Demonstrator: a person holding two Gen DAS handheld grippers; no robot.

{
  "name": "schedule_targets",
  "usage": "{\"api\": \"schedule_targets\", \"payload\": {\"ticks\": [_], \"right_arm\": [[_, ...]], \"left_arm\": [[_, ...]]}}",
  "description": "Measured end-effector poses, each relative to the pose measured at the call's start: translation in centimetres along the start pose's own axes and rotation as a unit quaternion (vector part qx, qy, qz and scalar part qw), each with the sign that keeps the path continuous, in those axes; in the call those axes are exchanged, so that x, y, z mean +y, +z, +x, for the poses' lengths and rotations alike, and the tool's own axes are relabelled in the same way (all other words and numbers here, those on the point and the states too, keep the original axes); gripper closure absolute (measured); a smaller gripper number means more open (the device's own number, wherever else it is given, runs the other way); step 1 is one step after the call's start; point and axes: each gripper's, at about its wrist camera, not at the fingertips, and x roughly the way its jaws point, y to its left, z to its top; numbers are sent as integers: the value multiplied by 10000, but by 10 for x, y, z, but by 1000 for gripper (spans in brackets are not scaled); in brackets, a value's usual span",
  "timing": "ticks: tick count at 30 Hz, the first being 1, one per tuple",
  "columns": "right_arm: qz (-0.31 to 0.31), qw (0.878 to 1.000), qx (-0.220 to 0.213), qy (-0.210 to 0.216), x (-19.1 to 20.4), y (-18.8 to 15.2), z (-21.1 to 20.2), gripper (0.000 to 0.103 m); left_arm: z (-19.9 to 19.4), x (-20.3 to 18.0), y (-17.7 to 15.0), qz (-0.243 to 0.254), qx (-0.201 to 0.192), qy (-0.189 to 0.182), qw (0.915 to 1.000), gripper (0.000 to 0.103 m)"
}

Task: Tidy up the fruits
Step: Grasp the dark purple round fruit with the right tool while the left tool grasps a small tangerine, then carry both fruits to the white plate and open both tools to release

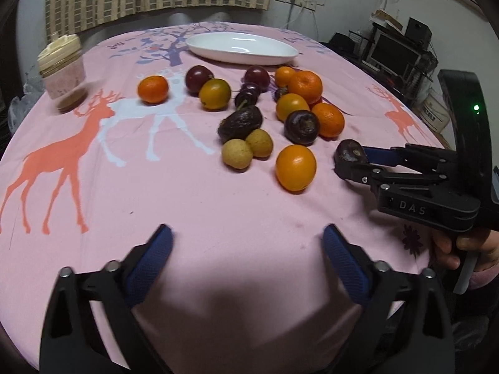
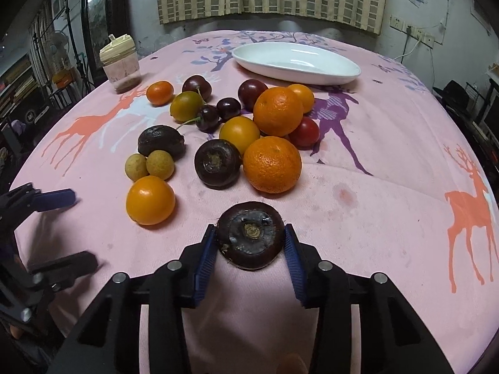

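My right gripper [image 2: 250, 236] is shut on a dark round water chestnut [image 2: 251, 239], low over the pink cloth; it also shows in the left wrist view [image 1: 351, 153]. My left gripper [image 1: 246, 237] is open and empty near the table's front edge; it also shows at the left of the right wrist view [image 2: 78, 227]. Ahead lie several fruits: oranges [image 2: 272, 164], a yellow-orange fruit [image 2: 150, 199], a second water chestnut [image 2: 217, 163], two longans [image 2: 160, 164], cherries [image 2: 207, 117] and plums [image 2: 252, 90]. An empty white oval plate [image 2: 327, 74] sits beyond them.
A lidded plastic cup [image 2: 121, 64] stands at the far left of the table. A small red tomato [image 2: 305, 132] lies behind the oranges. Shelves and electronics stand past the table's right edge [image 1: 402, 50]. Curtains hang behind.
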Motion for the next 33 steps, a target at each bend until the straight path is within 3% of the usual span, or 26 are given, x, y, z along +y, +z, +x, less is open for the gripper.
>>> {"api": "schedule_targets", "payload": {"ticks": [1, 4, 8, 18, 22, 25, 29, 33], "right_arm": [[82, 9999, -10, 93, -3, 0, -1, 60], [640, 9963, -74, 577, -25, -1, -11, 60], [817, 9950, -210, 531, -40, -1, -23, 60], [785, 9939, -221, 738, -49, 3, -18, 60], [770, 9937, -235, 781, -52, 6, -15, 60], [772, 9934, -253, 808, -57, 14, -15, 60], [734, 9925, -336, 918, -67, 38, -19, 60], [634, 9916, -669, 906, -81, 92, -21, 60]], "left_arm": [[3, -3, 2, 96, 70, -72, 9999, 39], [11, -13, 11, 346, 160, -281, 9989, 52], [24, -26, 27, 535, 248, -701, 9958, 52], [46, -29, 48, 543, 425, -695, 9952, 52], [49, -29, 52, 690, 437, -516, 9953, 69], [44, -21, 53, 600, 504, -799, 9937, 69], [26, -8, 75, 475, 278, -1251, 9906, 69], [19, 10, 133, 473, -115, -1263, 9908, 69]]}}
